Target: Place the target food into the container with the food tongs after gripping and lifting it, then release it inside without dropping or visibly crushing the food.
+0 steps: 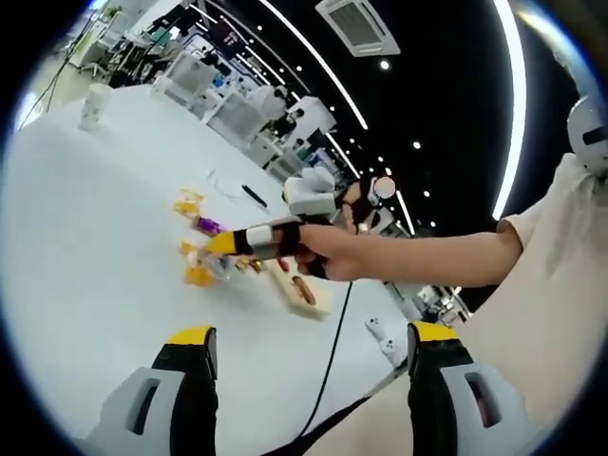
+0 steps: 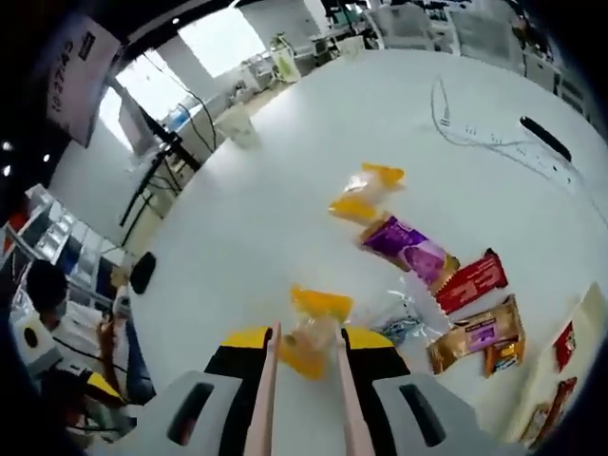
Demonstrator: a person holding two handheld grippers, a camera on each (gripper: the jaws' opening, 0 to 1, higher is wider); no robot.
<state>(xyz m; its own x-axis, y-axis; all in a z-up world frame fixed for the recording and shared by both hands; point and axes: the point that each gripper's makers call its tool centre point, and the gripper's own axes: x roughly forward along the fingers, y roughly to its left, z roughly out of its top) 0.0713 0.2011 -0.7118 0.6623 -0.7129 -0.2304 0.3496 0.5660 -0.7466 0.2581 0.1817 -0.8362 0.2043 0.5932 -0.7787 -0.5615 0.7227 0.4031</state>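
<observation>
At the far right of the right gripper view a pale tray (image 2: 587, 328) holds a few red-wrapped snacks; in the left gripper view it (image 1: 309, 296) lies beyond the person's hand (image 1: 328, 255). The right gripper (image 2: 306, 366) holds food tongs (image 2: 266, 399) between its jaws — their arms are closed on a yellow-wrapped snack (image 2: 312, 332) over the white table (image 2: 285, 171); other packets, purple (image 2: 404, 242) and red (image 2: 472, 281), lie nearby. The left gripper (image 1: 309, 347) hovers with jaws wide apart, holding nothing.
</observation>
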